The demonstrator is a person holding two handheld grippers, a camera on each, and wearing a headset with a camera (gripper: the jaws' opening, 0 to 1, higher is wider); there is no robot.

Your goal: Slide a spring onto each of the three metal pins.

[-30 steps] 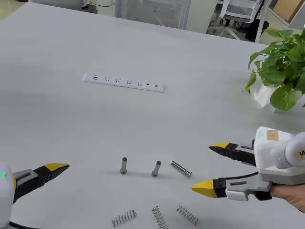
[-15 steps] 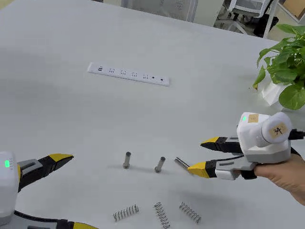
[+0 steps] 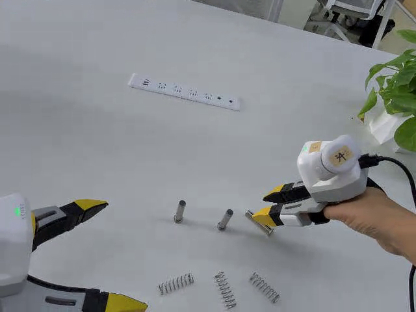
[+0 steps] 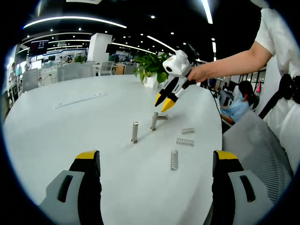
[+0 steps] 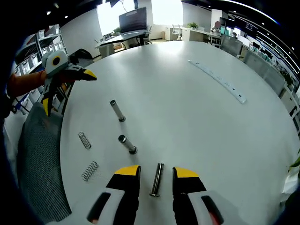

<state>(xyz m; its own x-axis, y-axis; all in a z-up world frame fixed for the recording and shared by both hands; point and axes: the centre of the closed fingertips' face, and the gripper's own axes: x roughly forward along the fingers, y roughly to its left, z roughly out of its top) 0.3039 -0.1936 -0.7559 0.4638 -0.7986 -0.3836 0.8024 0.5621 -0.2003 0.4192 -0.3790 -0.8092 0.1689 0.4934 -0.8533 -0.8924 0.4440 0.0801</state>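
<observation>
Pretty standard open-plan office: dark ceiling with long strip lights [image 4: 75, 19]. The table [image 3: 84, 143] is big, pale grey and rounded at the edge. A white power strip [image 3: 184, 91] lies flat on it, with a leafy potted plant [image 3: 398, 78] near the far side. Office chairs [image 3: 354, 10] stand behind it, a grey mesh chair [image 4: 265, 150] sits by the edge, and a monitor [image 5: 132, 19] is further back.

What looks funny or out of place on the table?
One metal pin lies on its side, between the open jaws of the right gripper, while the other two pins stand upright.
</observation>
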